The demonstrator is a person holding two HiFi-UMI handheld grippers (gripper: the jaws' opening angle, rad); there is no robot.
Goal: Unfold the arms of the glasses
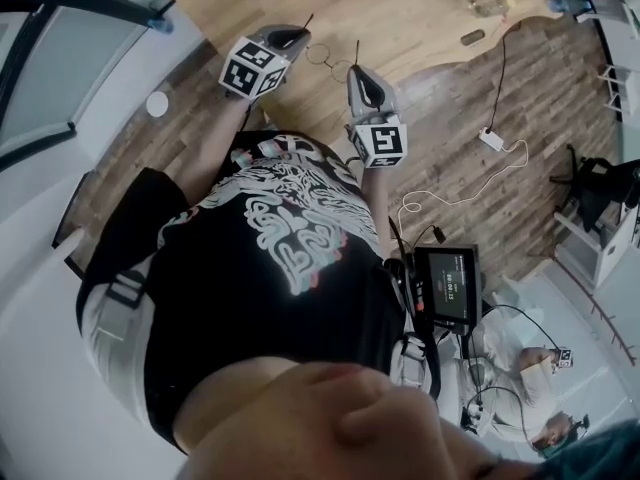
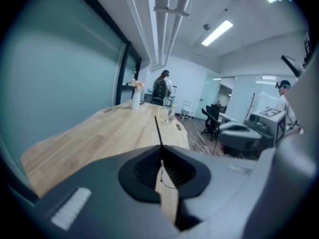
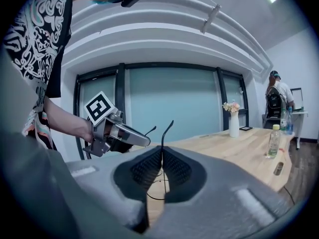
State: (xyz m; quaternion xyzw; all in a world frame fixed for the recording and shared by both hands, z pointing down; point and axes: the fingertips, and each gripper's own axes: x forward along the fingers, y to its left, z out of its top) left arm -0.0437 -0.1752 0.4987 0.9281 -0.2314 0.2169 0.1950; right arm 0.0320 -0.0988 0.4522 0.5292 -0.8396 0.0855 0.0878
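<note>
Glass wall (image 1: 60, 63) shut in the left side of the scene, and a strip of wood floor (image 1: 125, 143) ran between it and the left edge of the worktop (image 1: 420, 8).

The left hand-held gripper (image 1: 295, 36) sat over the near edge of the worktop. Its marker cube faced up and its jaws pointed far and to the right. The person's bare forearm (image 1: 212, 136) reached out to it from the near side. Its jaws were pressed together on one thin black arm (image 2: 157, 128) of the glasses (image 1: 322, 56), and the arm's tip stuck out past them.

The wire rims hung in the gap between the two tools, off the wood and just inside its near edge.

The right hand-held gripper (image 1: 360, 76) was just right of the glasses, close to the person's body. Its cube was turned towards the person and its jaws pointed far. They were closed on the other arm (image 3: 167, 131), whose curved tip rose above them.

Beyond the glasses the worktop lay open for a long way, with bare wood far and to the right. A white vase (image 3: 234, 124), a bottle (image 3: 273, 141) and a small dark object (image 1: 472, 37) stood well apart from the grippers towards the far right end.

Right of the wavy worktop edge there was open floor. It was crossed by a white cable (image 1: 450, 196) running to a white adapter (image 1: 491, 139).
</note>
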